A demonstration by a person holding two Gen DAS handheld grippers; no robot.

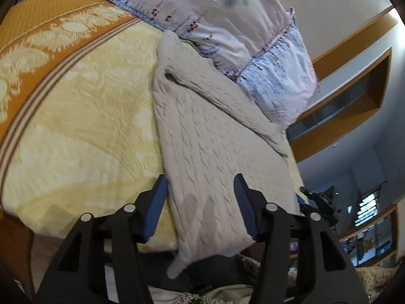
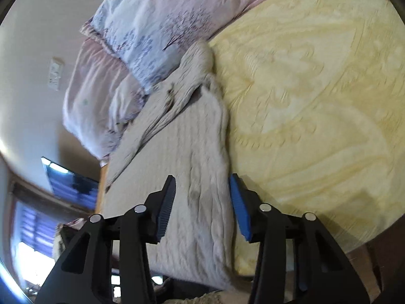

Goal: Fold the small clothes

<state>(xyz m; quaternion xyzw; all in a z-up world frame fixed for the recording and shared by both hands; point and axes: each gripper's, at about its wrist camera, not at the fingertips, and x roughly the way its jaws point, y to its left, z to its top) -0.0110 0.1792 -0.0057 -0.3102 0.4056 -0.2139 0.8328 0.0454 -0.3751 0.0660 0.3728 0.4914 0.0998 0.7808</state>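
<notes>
Cream cable-knit sweater (image 1: 202,136) lies lengthwise on the yellow bedspread (image 1: 83,126), its far end against the floral pillow (image 1: 227,30), near hem drooping over the bed edge. One sleeve is folded across the body.

My left gripper (image 1: 201,202) has its jaws spread wide, straddling the near hem, pinching nothing. My right gripper (image 2: 202,202) is likewise parted over the bunched long edge (image 2: 222,152).

I judge the next fold goes hem toward collar. To do it well I should bite both hem corners fully, lift level, and keep the knit taut so that bunched edge flattens.
</notes>
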